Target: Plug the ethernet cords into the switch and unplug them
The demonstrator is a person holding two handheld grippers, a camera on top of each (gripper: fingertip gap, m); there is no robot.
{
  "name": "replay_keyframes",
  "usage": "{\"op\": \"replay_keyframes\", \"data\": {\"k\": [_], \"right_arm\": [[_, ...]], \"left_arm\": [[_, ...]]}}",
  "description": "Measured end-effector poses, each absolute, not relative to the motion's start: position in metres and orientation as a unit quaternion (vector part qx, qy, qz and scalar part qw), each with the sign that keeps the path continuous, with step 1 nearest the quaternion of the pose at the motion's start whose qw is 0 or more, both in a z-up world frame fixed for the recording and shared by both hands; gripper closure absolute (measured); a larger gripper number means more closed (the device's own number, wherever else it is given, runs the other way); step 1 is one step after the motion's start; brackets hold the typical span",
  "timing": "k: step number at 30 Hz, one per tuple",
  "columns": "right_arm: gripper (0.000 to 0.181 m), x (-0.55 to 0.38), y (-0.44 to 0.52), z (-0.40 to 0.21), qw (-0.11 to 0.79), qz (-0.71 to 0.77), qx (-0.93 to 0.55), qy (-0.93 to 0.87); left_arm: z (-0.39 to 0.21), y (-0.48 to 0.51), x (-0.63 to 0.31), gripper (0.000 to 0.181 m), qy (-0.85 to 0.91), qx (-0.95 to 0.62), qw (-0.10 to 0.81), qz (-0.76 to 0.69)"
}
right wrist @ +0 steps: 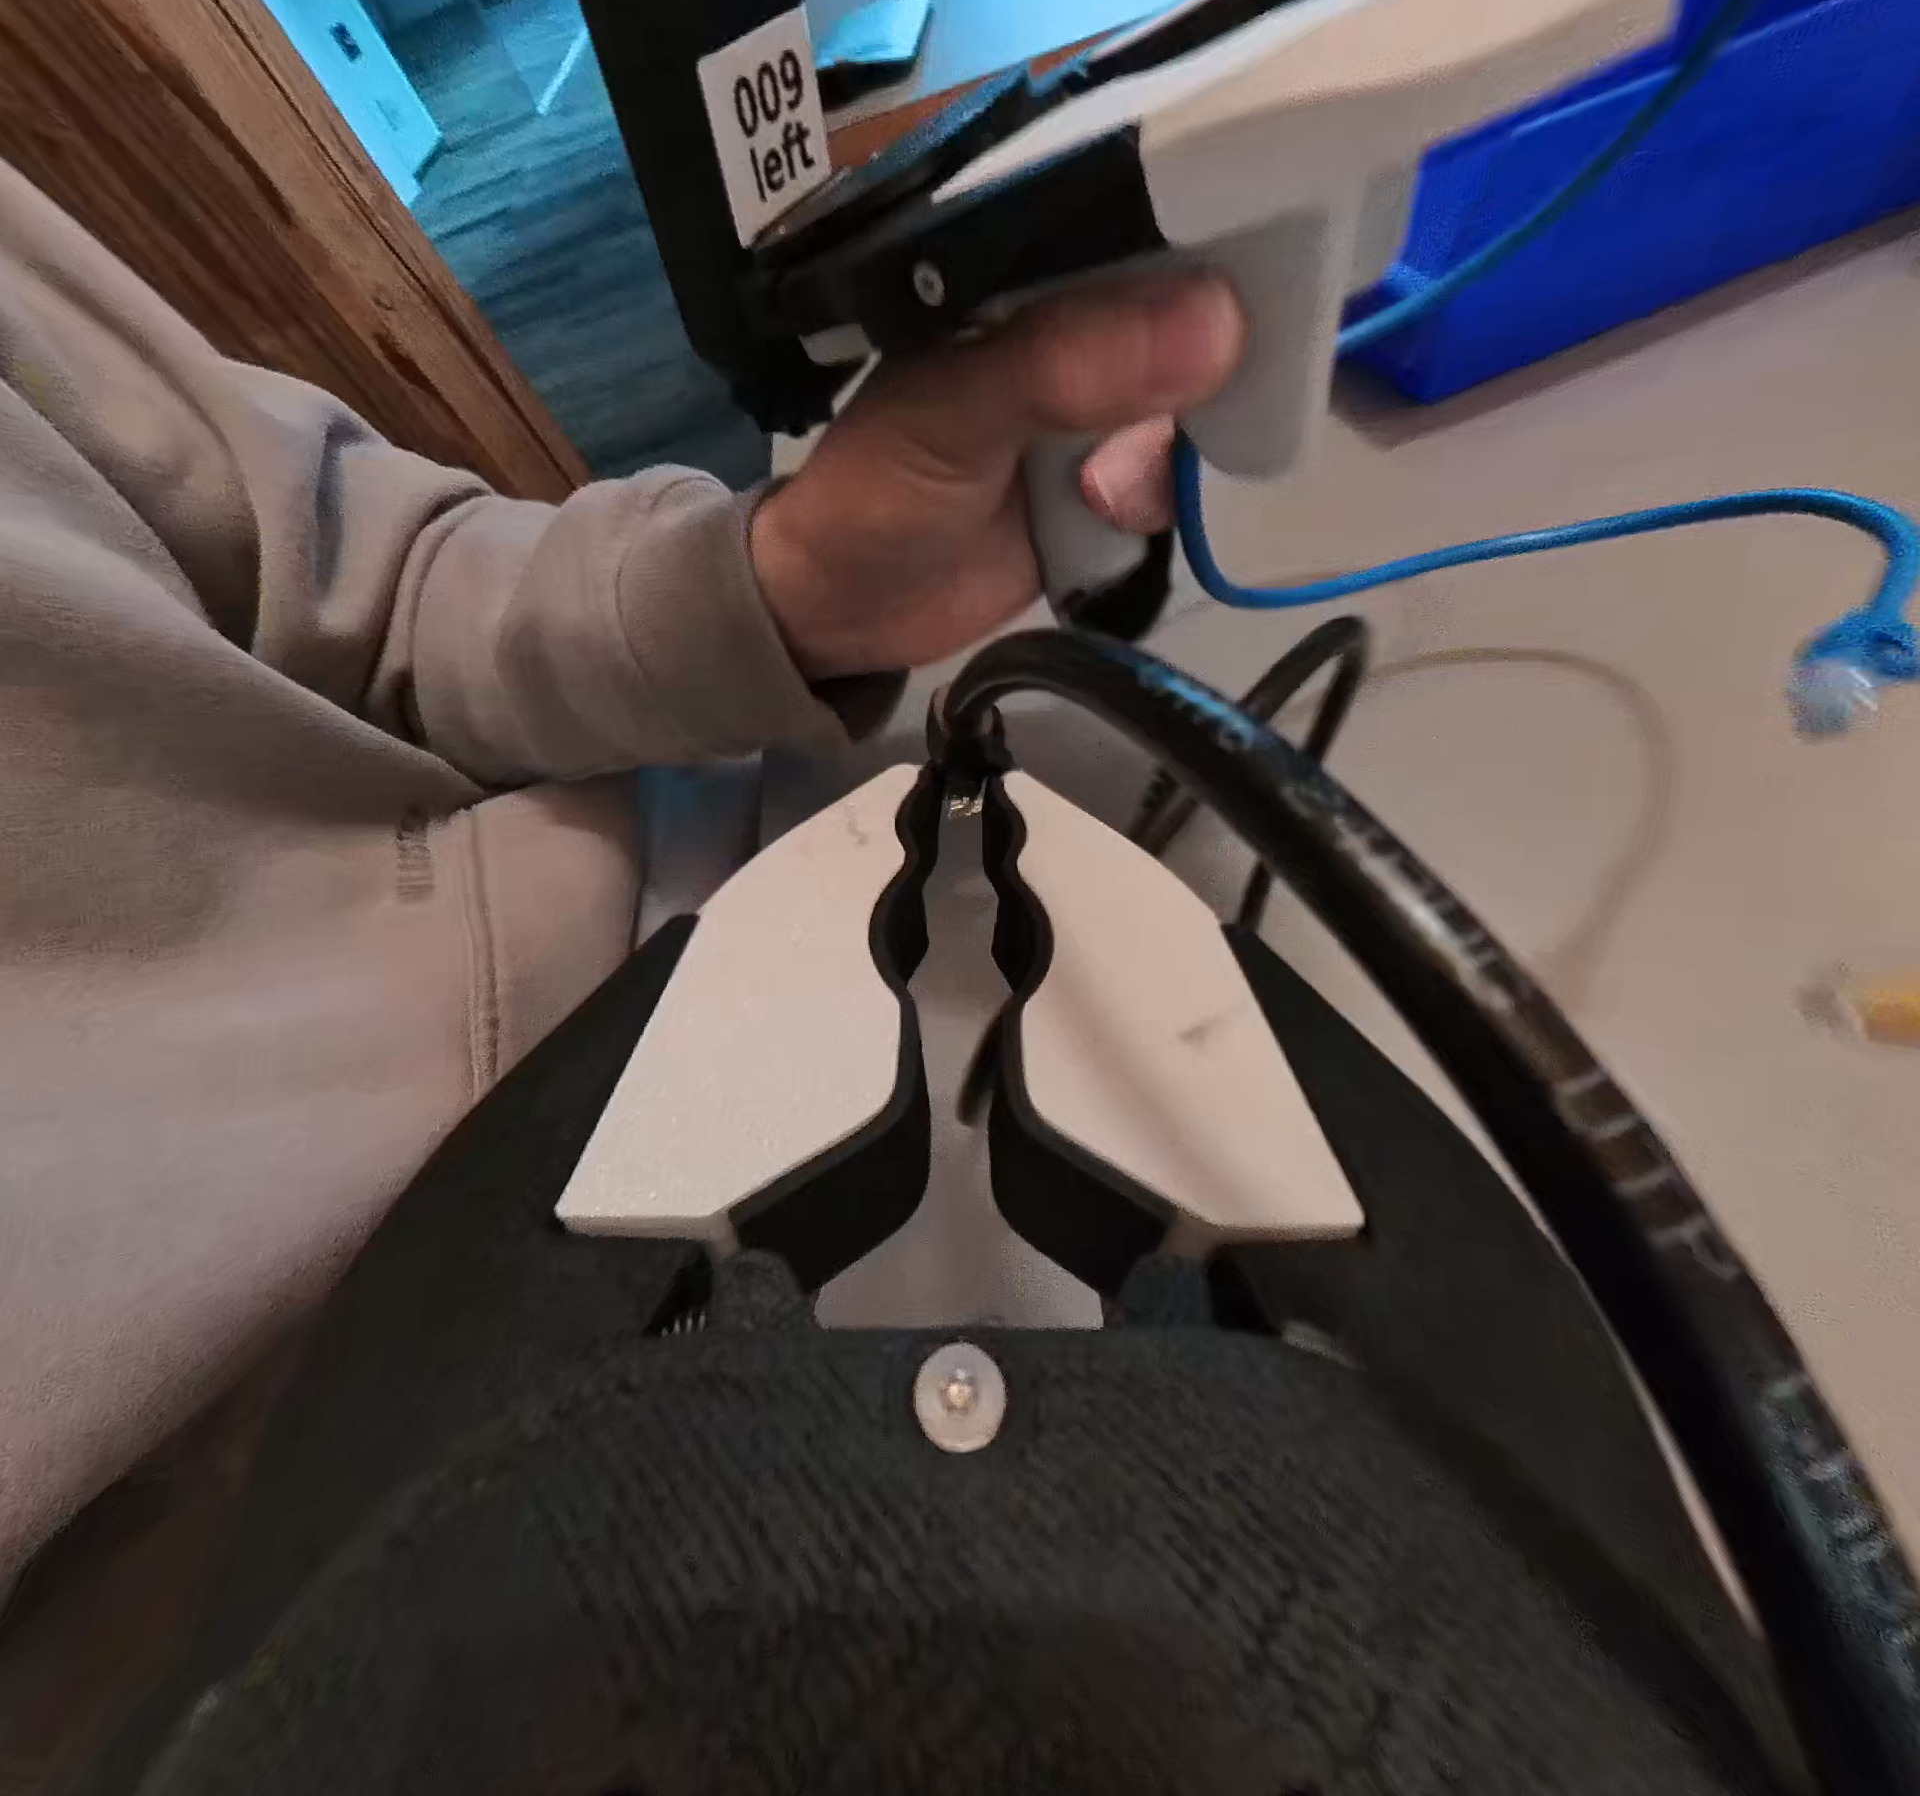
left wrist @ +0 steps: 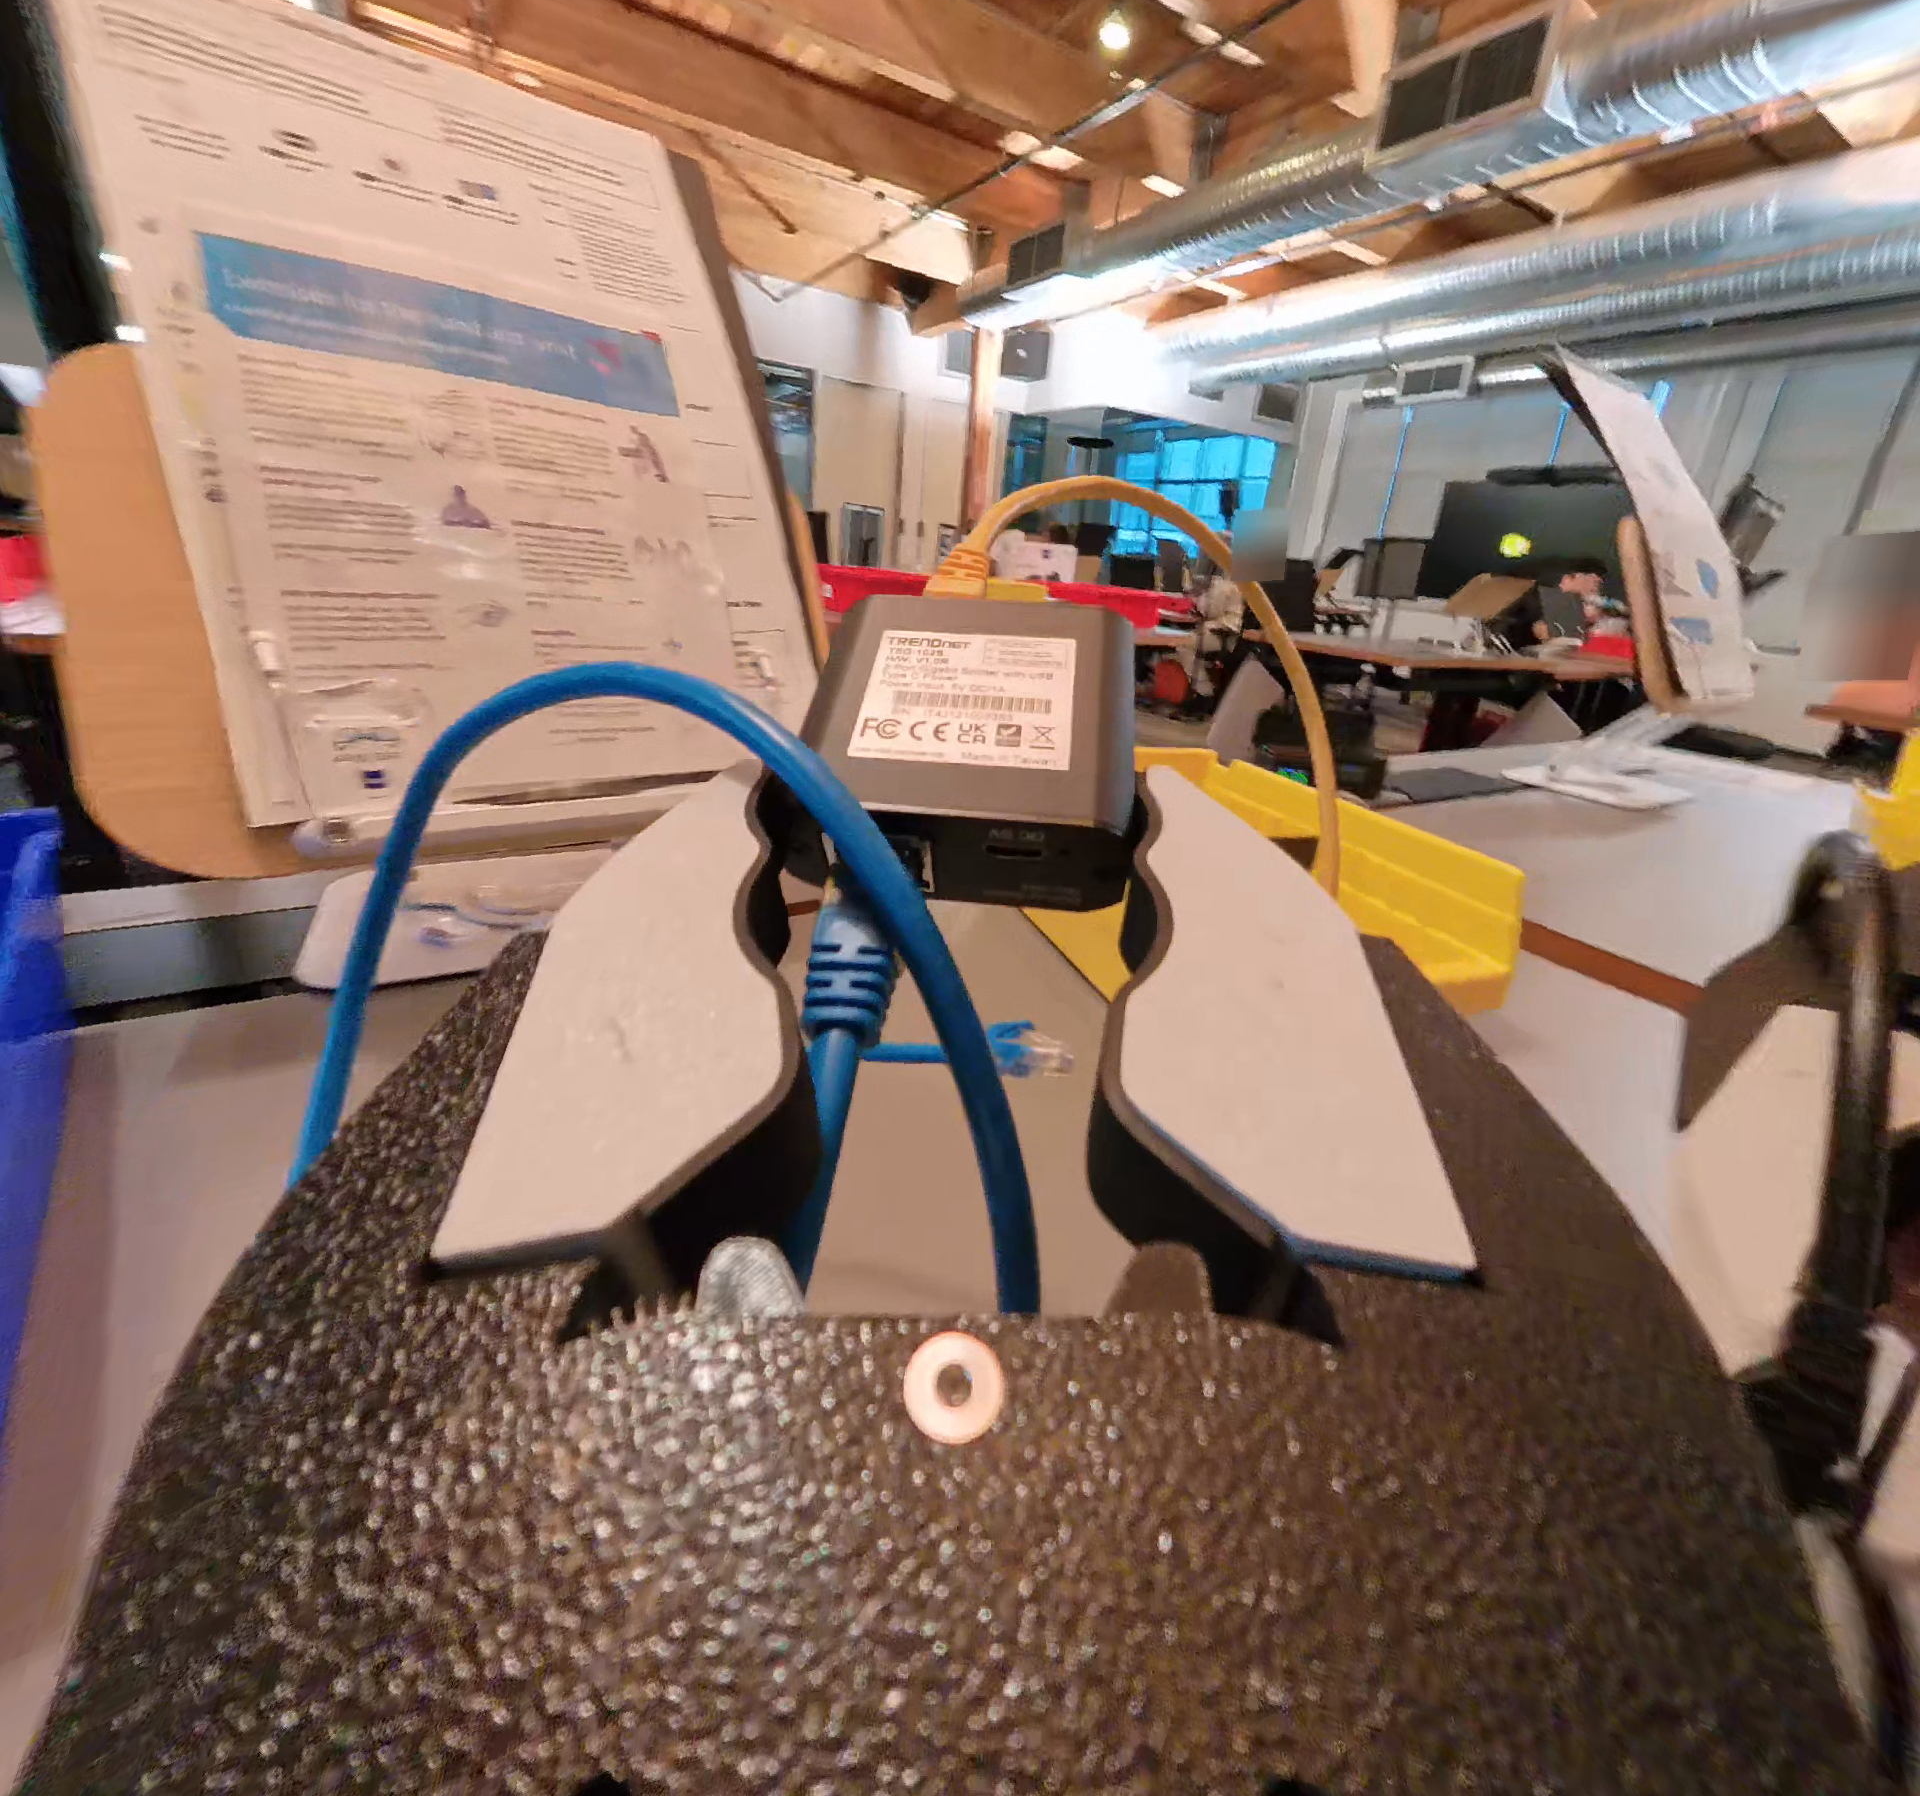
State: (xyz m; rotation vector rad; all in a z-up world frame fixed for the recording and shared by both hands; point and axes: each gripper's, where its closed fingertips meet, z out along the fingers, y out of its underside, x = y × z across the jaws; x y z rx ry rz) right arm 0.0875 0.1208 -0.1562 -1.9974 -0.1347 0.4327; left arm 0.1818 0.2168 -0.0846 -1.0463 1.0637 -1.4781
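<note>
Midway: left gripper (left wrist: pixel 951 847) clamping switch (left wrist: pixel 977 738), yellow cord (left wrist: pixel 1262 603) and blue cord (left wrist: pixel 847 977) plugged; right gripper (right wrist: pixel 961 790) pinching black cord (right wrist: pixel 1351 853), plugging and unplugging pending.

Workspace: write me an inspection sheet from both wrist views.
Surface: grey table.
Job's things: black switch held off the table, label side up.
Clutter: blue bin, yellow bin, document stand.
Grippers: left gripper shut on switch; right gripper shut on black cable's plug.
Cables: blue cable and yellow cable plugged into switch; blue's other plug lies loose.
Surroundings: open office, exposed ducts.
</note>
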Motion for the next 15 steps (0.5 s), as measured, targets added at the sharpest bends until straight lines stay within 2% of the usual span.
{"op": "replay_keyframes", "data": {"k": [7, 15], "right_arm": [[0.173, 0.145, 0.07, -0.105, 0.501, 0.087, -0.859, -0.057], [0.173, 0.252, 0.038, -0.039, 0.45, -0.042, -0.891, -0.039]], "left_arm": [[-0.095, 0.279, 0.167, 0.12, 0.423, -0.446, 0.54, -0.575], [-0.134, 0.276, 0.172, 0.12, 0.459, -0.453, 0.523, -0.556]]}}
